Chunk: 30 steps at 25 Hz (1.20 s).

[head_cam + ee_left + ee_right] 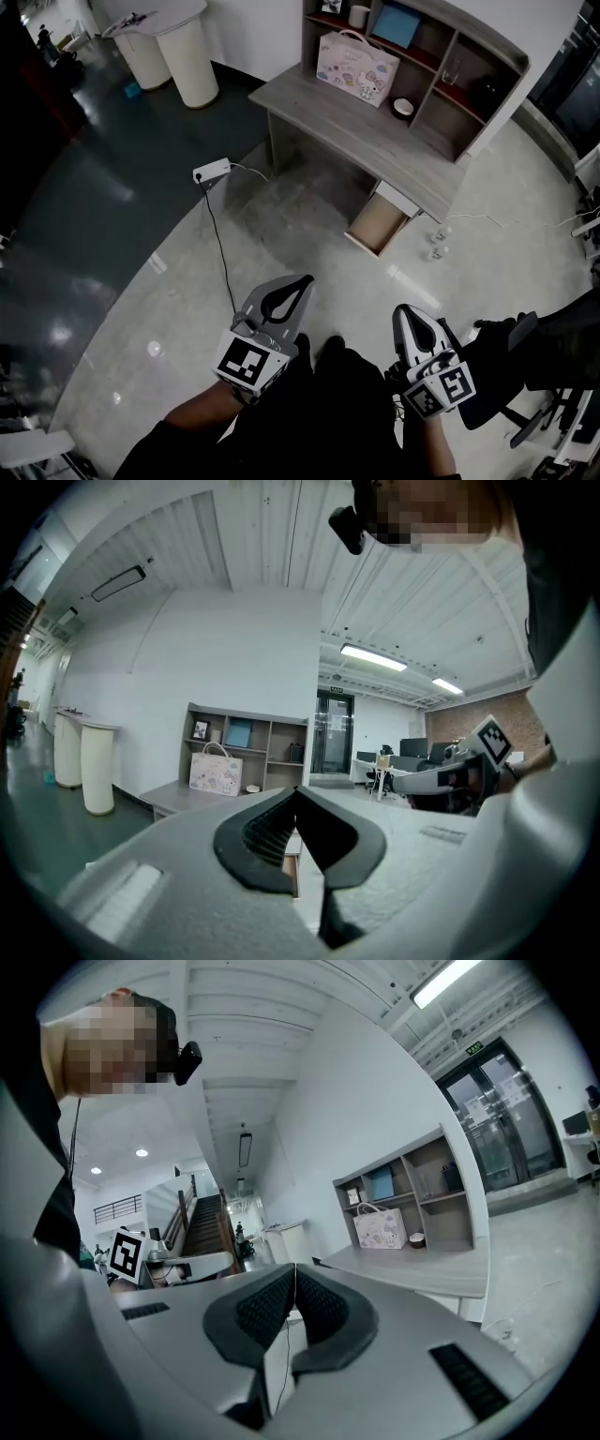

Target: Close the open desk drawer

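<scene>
A grey desk [375, 131] with a shelf unit stands ahead across the pale floor. Its wooden drawer [378, 223] hangs pulled out under the right end of the top. My left gripper [307, 280] and right gripper [402, 312] are held low in front of me, well short of the desk, both pointing toward it. In the left gripper view the jaws [297, 790] meet with nothing between them, and the desk [173, 797] is far off. The right gripper [294, 1267] is likewise shut and empty, with the desk [412, 1265] beyond it.
A pink patterned bag [356, 64] and a small bowl [403, 107] sit on the desk. A power strip [212, 171] with a black cable lies on the floor. Two white round pedestals [192, 61] stand far left. A black office chair [506, 366] is close on my right.
</scene>
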### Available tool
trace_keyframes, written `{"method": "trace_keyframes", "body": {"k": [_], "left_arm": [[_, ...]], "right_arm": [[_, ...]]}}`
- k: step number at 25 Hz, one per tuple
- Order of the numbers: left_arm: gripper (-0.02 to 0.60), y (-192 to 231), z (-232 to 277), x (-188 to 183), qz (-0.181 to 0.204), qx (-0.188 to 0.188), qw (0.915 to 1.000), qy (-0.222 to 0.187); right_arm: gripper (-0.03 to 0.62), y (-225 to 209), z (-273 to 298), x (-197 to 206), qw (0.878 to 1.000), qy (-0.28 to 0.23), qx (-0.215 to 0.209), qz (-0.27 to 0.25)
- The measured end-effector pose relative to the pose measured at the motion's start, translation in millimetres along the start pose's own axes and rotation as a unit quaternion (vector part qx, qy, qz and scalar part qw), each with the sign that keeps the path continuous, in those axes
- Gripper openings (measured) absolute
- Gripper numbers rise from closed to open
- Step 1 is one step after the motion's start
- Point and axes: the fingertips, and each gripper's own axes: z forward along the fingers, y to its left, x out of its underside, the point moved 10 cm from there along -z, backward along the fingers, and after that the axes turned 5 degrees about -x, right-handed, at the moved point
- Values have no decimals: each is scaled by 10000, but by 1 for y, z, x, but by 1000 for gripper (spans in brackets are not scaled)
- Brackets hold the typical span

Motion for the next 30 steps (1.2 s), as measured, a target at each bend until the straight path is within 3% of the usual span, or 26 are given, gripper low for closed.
{"method": "trace_keyframes", "body": {"k": [8, 11, 17, 23, 30], "left_arm": [[8, 24, 74, 8, 49, 141, 9995, 277], [8, 34, 113, 11, -93, 185, 9993, 326], [8, 63, 203, 8, 45, -41, 9988, 484], [6, 71, 276, 8, 33, 81, 9984, 550], [8, 91, 333, 38, -99, 267, 9958, 871]], "right_arm": [[12, -62, 45, -3, 9998, 30, 34, 195], [12, -97, 64, -6, 9995, -23, 36, 304], [12, -177, 111, -25, 9993, -168, 20, 329], [12, -244, 135, -24, 9990, 409, 138, 85], [12, -271, 184, 4, 9960, 867, 35, 208]]}}
